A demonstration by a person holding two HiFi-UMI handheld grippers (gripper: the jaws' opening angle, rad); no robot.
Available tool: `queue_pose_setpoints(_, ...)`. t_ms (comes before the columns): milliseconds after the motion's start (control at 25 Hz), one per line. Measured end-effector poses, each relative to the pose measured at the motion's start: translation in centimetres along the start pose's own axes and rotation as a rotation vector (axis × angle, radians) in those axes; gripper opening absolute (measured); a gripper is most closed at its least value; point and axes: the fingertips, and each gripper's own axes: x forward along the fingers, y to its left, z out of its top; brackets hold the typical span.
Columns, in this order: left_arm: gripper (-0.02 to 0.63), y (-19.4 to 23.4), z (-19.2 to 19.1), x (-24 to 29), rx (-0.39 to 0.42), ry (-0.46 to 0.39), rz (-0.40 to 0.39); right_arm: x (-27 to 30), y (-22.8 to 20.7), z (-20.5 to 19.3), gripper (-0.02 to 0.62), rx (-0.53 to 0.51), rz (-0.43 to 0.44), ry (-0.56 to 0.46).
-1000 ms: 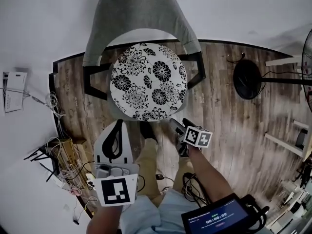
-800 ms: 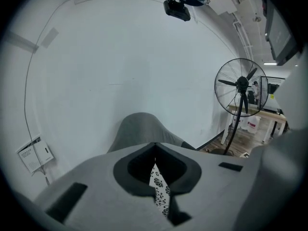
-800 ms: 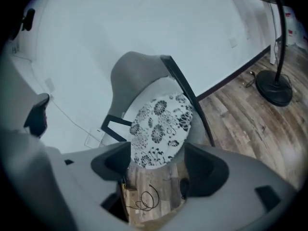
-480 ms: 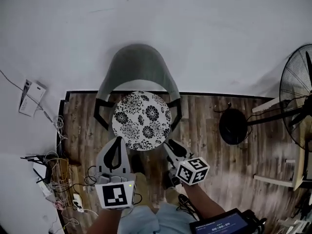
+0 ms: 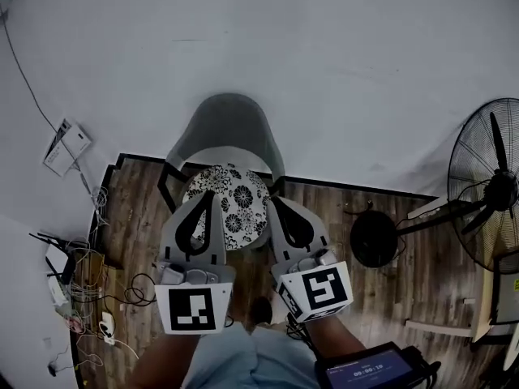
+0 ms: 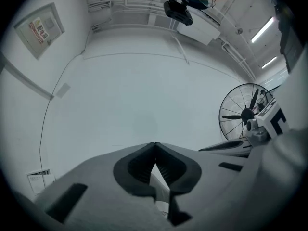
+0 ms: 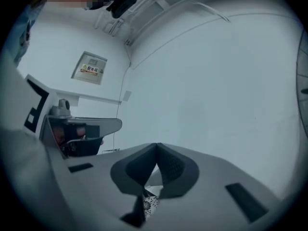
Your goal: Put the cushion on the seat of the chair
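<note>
1. Head view shows far more white wall (image 5: pixel 324 55) above the chair (image 5: pixel 229 132) than a second ago. The chair looks smaller and farther off, so the person has stood up and drawn back from it.
2. The chair's grey shell stands against that wall on the wooden floor (image 5: pixel 389 241). Its legs are largely covered by the two tools.
3. The floral cushion (image 5: pixel 238 205) lies on the chair's seat, clear of both tools. By my reading the placing is done and this is the retreat.
4. The left tool (image 5: pixel 206 194), in front of the chair on its left, has its jaws together on nothing.
5. The right tool (image 5: pixel 274 203), in front of the chair on its right, has just been closing. Its jaws now meet at the tips and are empty, and the right gripper view shows only a scrap of floral pattern far beyond them.
6. The tools hide the cushion's front and side edges, so I cannot tell whether it sits centred on the chair. The fan (image 5: pixel 495 189), well to the chair's right, is cut off by the frame.
</note>
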Motion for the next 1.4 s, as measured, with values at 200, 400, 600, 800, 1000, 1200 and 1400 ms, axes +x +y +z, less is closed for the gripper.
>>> queue_pose_setpoints(200, 0.009, -1.9, 1.1, -1.1, 0.026, -0.021, 0.005, -1.9, 0.9, 1.6, 0.005, -0.08, 0.021, -0.029)
queue_pose_setpoints(400, 0.009, -2.8, 1.5, -2.1, 0.027, -0.026, 0.011, -2.9, 1.7, 2.5, 0.005, -0.077, 0.036, -0.045)
queue_pose_setpoints(600, 0.009, -3.2, 1.5, -2.2, 0.036, -0.03, 0.016, -3.0, 1.6, 2.7, 0.003, -0.09, 0.035, -0.057)
queue_pose_setpoints(800, 0.009, -3.2, 1.6, -2.0, 0.043, -0.032, 0.016, -2.8, 1.5, 2.9, 0.003, -0.081, 0.037, -0.059)
queue_pose_setpoints(1000, 0.009, -2.9, 0.8, -2.0, 0.043, -0.011, 0.02, -2.4, 1.7, 2.9, 0.003, -0.076, 0.046, -0.064)
queue_pose_setpoints(1200, 0.009, -2.6, 1.1, -1.6, 0.052, -0.014, 0.024, -2.0, 1.8, 3.0, 0.005, -0.073, 0.052, -0.065)
queue_pose_setpoints(1400, 0.009, -2.6, 0.7, -1.0, 0.039, -0.004, 0.017, -1.5, 1.6, 3.1, 0.005, -0.068, 0.057, -0.07)
